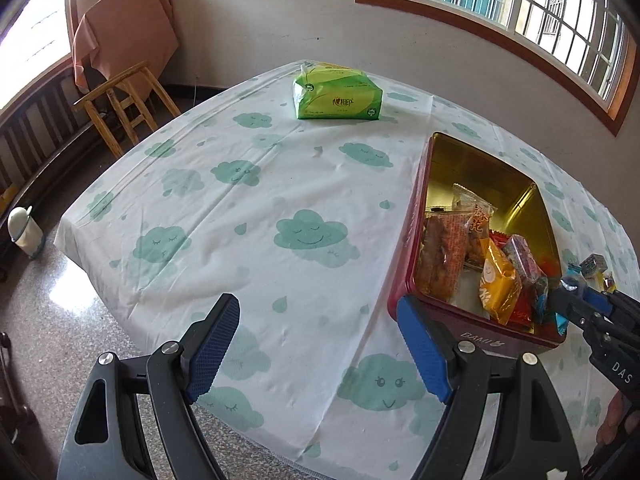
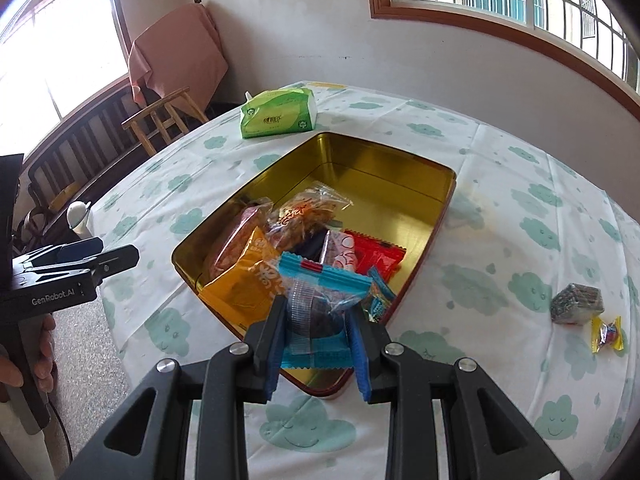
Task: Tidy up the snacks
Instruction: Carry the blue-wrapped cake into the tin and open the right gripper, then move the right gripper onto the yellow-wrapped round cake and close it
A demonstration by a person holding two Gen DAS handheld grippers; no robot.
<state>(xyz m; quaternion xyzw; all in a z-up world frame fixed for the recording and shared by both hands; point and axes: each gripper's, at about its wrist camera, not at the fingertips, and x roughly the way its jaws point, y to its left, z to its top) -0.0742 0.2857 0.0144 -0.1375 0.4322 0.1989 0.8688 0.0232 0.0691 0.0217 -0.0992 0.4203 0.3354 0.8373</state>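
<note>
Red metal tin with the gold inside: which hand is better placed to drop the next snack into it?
Right. The right gripper is shut on a blue-edged clear snack packet over the red metal tin. The left gripper is open and empty beside the tin.

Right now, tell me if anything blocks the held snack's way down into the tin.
Nothing visible does. The right hand-held gripper holds the blue-wrapped snack over the near end of the open tin, which has no lid. Below it lie only other snacks; the far half is bare.
</note>
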